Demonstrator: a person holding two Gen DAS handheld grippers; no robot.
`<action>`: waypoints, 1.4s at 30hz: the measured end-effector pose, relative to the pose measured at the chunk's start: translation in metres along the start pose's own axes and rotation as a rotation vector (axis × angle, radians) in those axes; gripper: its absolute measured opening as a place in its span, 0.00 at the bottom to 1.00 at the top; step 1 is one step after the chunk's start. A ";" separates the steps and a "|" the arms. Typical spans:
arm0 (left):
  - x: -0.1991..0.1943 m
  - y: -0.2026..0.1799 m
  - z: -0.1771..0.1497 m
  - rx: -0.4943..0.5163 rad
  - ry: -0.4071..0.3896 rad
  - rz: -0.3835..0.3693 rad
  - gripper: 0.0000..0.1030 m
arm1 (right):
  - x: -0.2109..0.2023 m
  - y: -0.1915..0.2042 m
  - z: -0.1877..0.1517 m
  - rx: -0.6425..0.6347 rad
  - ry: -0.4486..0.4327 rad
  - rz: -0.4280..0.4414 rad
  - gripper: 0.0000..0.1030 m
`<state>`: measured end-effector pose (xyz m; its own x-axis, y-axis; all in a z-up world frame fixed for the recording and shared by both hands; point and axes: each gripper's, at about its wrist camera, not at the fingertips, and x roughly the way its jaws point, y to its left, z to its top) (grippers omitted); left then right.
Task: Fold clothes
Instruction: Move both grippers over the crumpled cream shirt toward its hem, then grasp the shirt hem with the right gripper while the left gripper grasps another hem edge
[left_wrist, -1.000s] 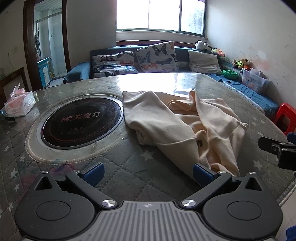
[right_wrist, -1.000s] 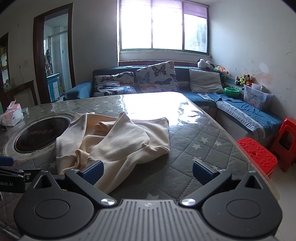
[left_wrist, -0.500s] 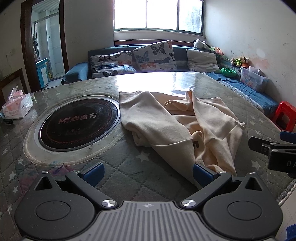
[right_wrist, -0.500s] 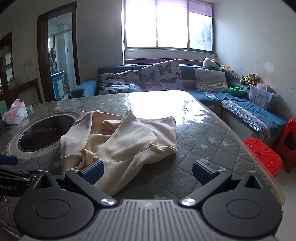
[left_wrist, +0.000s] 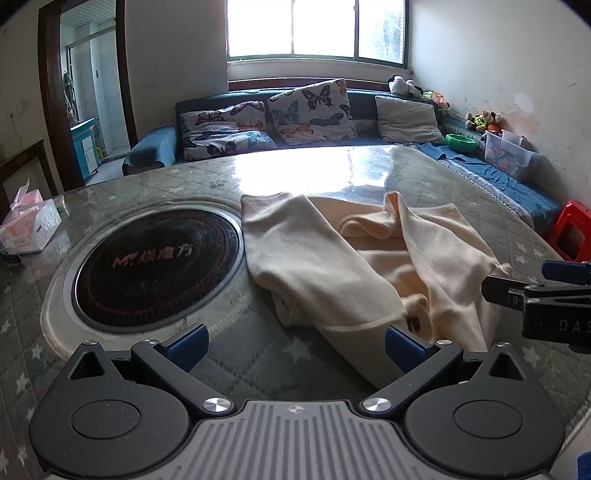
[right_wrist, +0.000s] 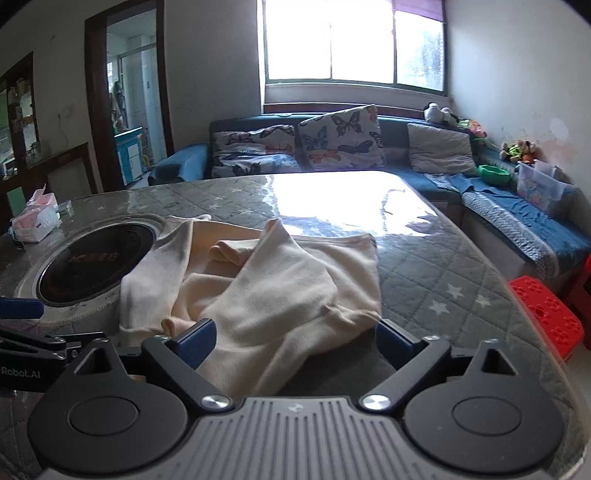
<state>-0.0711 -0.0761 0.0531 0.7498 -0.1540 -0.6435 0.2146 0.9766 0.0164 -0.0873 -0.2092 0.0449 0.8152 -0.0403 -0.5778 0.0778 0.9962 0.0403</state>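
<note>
My left gripper (left_wrist: 293, 341) and right gripper (right_wrist: 295, 334) hover spread wide, holding nothing, over a rumpled cream garment (left_wrist: 354, 258) on the quilted table (right_wrist: 443, 280). Soft, light, floppy; I'd pinch its near hem.

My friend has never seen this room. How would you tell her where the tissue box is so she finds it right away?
Start at the big table with the grey starry quilted cover and find the round black cooktop set into it. Look past that circle toward the doorway side, at the table's edge: the tissue box sits there. It is the only pink and white thing, with a tissue poking up.
</note>
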 end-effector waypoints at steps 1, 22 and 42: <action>0.002 0.001 0.003 -0.002 -0.001 0.002 1.00 | 0.003 0.000 0.004 -0.003 0.002 0.005 0.90; 0.059 0.033 0.056 -0.047 0.016 0.047 1.00 | 0.144 -0.002 0.096 -0.031 0.122 0.108 0.59; 0.150 0.008 0.114 0.028 0.041 0.034 0.63 | 0.123 -0.038 0.091 0.041 0.081 0.107 0.07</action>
<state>0.1146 -0.1083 0.0437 0.7306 -0.1142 -0.6732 0.2077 0.9764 0.0599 0.0619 -0.2587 0.0466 0.7710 0.0738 -0.6326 0.0179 0.9904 0.1373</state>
